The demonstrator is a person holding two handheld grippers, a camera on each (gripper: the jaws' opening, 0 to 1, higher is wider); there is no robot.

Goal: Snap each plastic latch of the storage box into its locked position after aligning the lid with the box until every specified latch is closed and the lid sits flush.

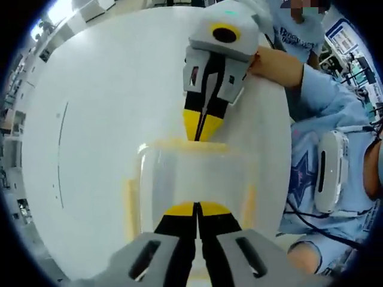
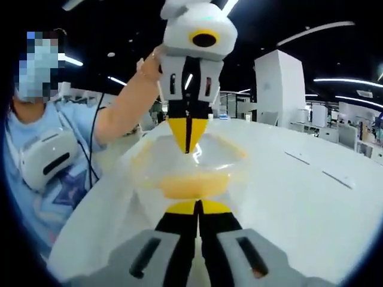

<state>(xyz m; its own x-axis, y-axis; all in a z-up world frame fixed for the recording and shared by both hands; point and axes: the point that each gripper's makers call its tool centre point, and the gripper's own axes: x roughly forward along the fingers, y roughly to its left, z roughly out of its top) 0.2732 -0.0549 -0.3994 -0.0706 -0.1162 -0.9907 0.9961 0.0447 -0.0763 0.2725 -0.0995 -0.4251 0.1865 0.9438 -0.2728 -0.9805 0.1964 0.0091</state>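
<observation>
A clear box with yellow latches is seen on a white table, between the two grippers. The left gripper and right gripper are held at opposite ends, each with jaws together, tips pressed against the box.

The storage box is a clear plastic tub with a translucent lid sitting on top and pale yellow latches along its edges. It rests upright on the white tabletop. 1 latch at the near end lies flat against the wall.
</observation>
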